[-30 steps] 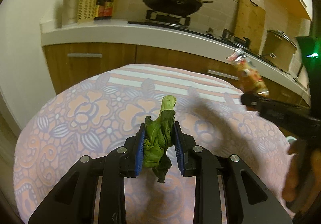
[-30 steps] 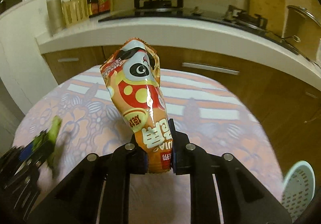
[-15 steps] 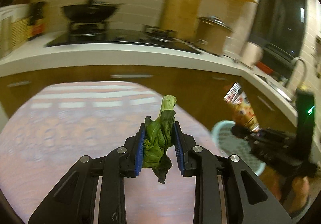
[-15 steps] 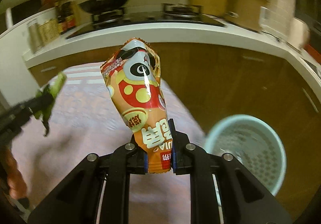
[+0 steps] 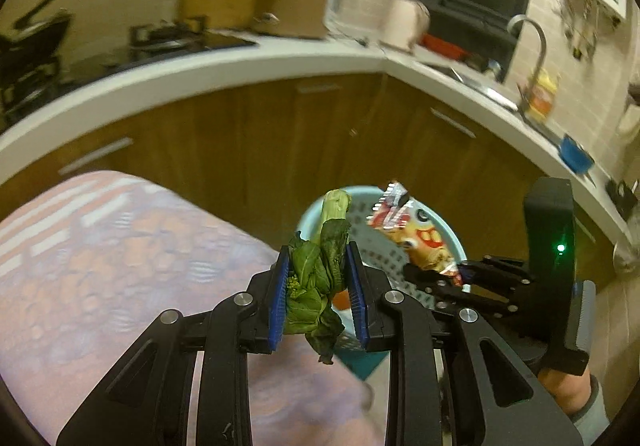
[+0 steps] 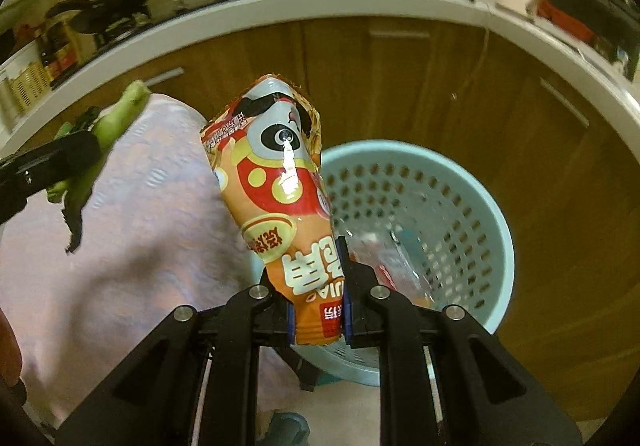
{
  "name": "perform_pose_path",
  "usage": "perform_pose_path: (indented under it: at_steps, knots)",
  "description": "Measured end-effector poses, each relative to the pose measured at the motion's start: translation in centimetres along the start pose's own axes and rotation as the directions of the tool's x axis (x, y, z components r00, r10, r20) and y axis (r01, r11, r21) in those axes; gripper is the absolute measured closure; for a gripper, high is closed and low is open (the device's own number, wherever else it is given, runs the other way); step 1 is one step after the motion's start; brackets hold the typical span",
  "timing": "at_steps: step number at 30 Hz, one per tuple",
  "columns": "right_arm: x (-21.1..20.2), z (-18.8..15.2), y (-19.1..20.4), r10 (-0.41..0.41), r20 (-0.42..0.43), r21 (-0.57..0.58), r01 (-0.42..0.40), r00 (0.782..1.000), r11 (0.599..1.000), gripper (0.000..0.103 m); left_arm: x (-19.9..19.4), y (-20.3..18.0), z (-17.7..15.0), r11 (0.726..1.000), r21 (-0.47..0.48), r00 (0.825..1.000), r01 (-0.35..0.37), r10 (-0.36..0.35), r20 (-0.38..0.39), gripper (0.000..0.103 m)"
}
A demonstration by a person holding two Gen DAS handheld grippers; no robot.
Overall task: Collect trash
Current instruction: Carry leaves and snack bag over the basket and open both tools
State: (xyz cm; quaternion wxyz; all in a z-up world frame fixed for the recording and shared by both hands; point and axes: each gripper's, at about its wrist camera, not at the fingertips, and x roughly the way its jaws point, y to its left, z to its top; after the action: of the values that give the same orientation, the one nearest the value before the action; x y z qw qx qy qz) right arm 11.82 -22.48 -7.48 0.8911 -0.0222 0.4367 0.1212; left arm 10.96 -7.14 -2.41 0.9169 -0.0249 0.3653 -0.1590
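Right wrist view: my right tongs (image 6: 320, 310) are gripping the snack wrapper (image 6: 280, 182) above the perforated bin (image 6: 480, 214). My left tongs (image 5: 318, 292) are clamping wilted greens (image 5: 316, 270); next, I judge, both need releasing over it.

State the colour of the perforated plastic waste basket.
Pale blue-green perforated plastic waste basket, clearest in the right wrist view.

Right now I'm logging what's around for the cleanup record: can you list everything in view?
Vegetable scrap: one, green, held in the left gripper.
Snack wrapper: one, orange and red, held in the right gripper above the basket.
Basket: one, pale blue, perforated, on the floor beside the table; some clear wrapping lies inside.
Table: one, under a pink patterned cloth, at left.
Counter: one, white top, brown cabinets, running behind.
Pot: one, brownish, lidded, on the counter.
Tap: one, metal, at the sink on the right.
Left gripper: black, blue pads, shut on the scrap.
Right gripper: black, shut on the wrapper.
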Motion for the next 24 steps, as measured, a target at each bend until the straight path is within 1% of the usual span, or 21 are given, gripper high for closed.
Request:
perform_pose_path:
  at_steps: [3,5,6,8,10,12,13,14,15,20,24]
  knots:
    - [1.5,-0.4,-1.4,-0.002,-0.044,0.041,0.004,0.999,0.999,0.089,2.8,-0.7,0.1,0.999,0.003,0.997,0.044,-0.043,-0.06,0.078]
    - [2.5,-0.8,-2.4,0.007,-0.075,0.073,-0.002,0.997,0.997,0.088,4.6,-1.1,0.1,0.998,0.005,0.994,0.056,-0.055,-0.094,0.078]
    - [2.9,-1.0,-2.9,0.004,-0.088,0.087,0.004,0.996,0.996,0.088,5.1,-1.3,0.1,0.998,0.005,0.993,0.056,-0.055,-0.101,0.078]
    - [3.4,-1.1,-3.5,-0.005,-0.106,0.109,0.017,0.994,0.994,0.087,6.3,-1.4,0.1,0.997,-0.013,0.988,0.078,-0.08,-0.129,0.078]
    - [3.9,-1.3,-4.2,0.007,-0.127,0.132,0.01,0.992,0.991,0.085,7.2,-1.4,0.2,0.996,-0.03,0.984,0.09,-0.093,-0.15,0.075]
    - [4.1,-1.7,-5.1,0.022,-0.137,0.171,0.002,0.99,0.985,0.076,7.7,-1.5,0.4,0.994,-0.032,0.982,0.1,-0.104,-0.156,0.071]
    - [4.1,-1.8,-5.5,0.029,-0.138,0.189,-0.003,0.99,0.982,0.061,7.8,-1.6,0.4,0.993,-0.031,0.981,0.111,-0.114,-0.155,0.066]
    - [3.9,-2.0,-5.9,0.034,-0.13,0.203,-0.007,0.991,0.979,0.042,7.9,-1.8,0.5,0.993,-0.029,0.98,0.118,-0.121,-0.156,0.061]
    - [3.7,-2.0,-6.2,0.032,-0.117,0.211,-0.007,0.993,0.977,0.038,7.9,-1.9,0.5,0.992,-0.026,0.98,0.121,-0.124,-0.155,0.059]
    - [3.1,-2.2,-7.0,0.037,-0.103,0.239,-0.012,0.994,0.971,0.038,8.0,-2.5,0.5,0.991,-0.011,0.979,0.134,-0.134,-0.155,0.058]
    - [1.5,-2.5,-6.3,0.032,-0.057,0.219,-0.019,0.998,0.976,0.038,6.9,-2.4,0.1,0.99,0.002,0.98,0.138,-0.136,-0.143,0.058]
